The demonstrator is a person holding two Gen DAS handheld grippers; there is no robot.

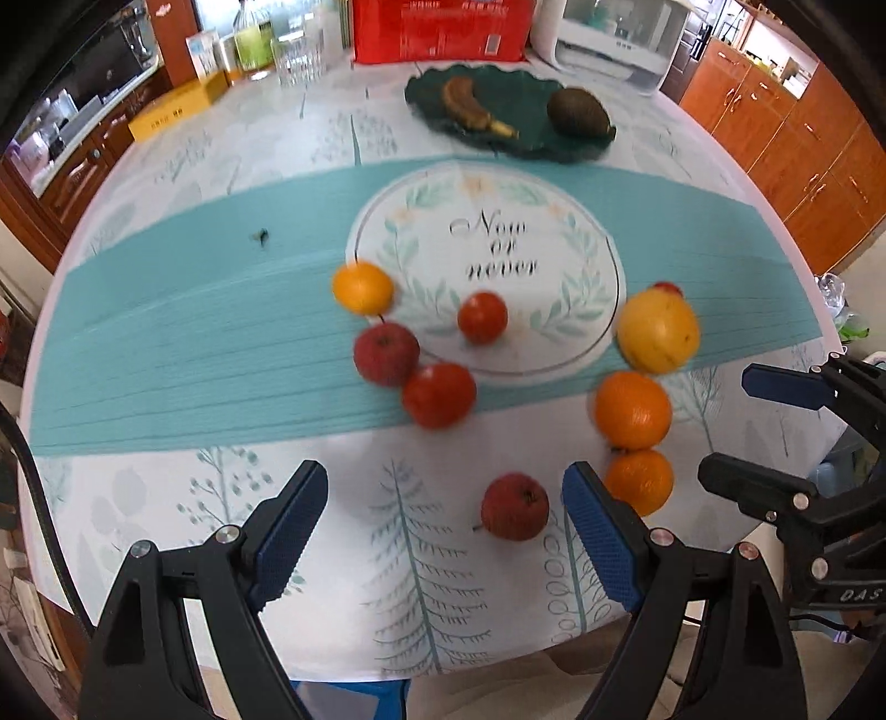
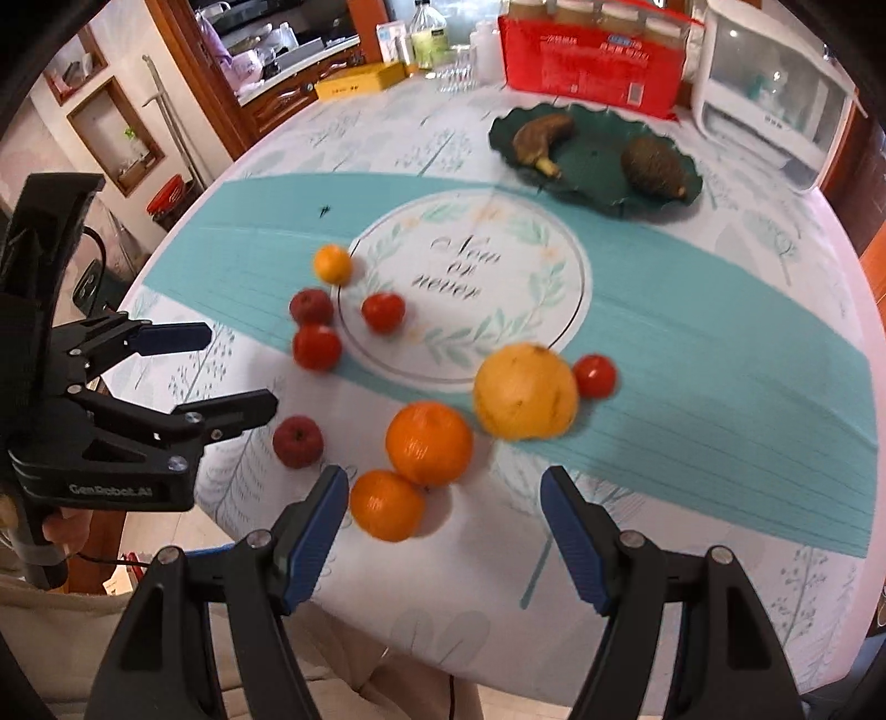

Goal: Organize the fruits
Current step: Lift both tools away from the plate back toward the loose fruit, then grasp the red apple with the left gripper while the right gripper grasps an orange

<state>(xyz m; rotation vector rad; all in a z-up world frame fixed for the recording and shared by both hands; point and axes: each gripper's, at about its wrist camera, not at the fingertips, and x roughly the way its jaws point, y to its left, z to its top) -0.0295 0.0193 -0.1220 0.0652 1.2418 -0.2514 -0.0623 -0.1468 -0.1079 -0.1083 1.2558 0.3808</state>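
Several loose fruits lie on the table: a red apple (image 1: 514, 506) nearest my left gripper (image 1: 446, 520), two oranges (image 2: 429, 443) (image 2: 387, 512) just ahead of my right gripper (image 2: 446, 520), a big yellow fruit (image 2: 525, 391), tomatoes (image 1: 482, 317) and a small orange (image 1: 362, 288). A dark green plate (image 1: 531, 88) at the far side holds a brown banana (image 1: 476, 108) and a dark avocado-like fruit (image 1: 578, 112). Both grippers are open and empty, hovering over the near table edge. The right gripper shows in the left wrist view (image 1: 769, 426), the left gripper in the right wrist view (image 2: 221, 368).
A red box (image 1: 443, 27), glass jars (image 1: 299, 55), a yellow box (image 1: 177, 105) and a white appliance (image 1: 614, 39) stand at the table's far edge. Wooden cabinets (image 1: 786, 127) stand to the right. The tablecloth has a teal band with a round printed emblem (image 1: 487, 271).
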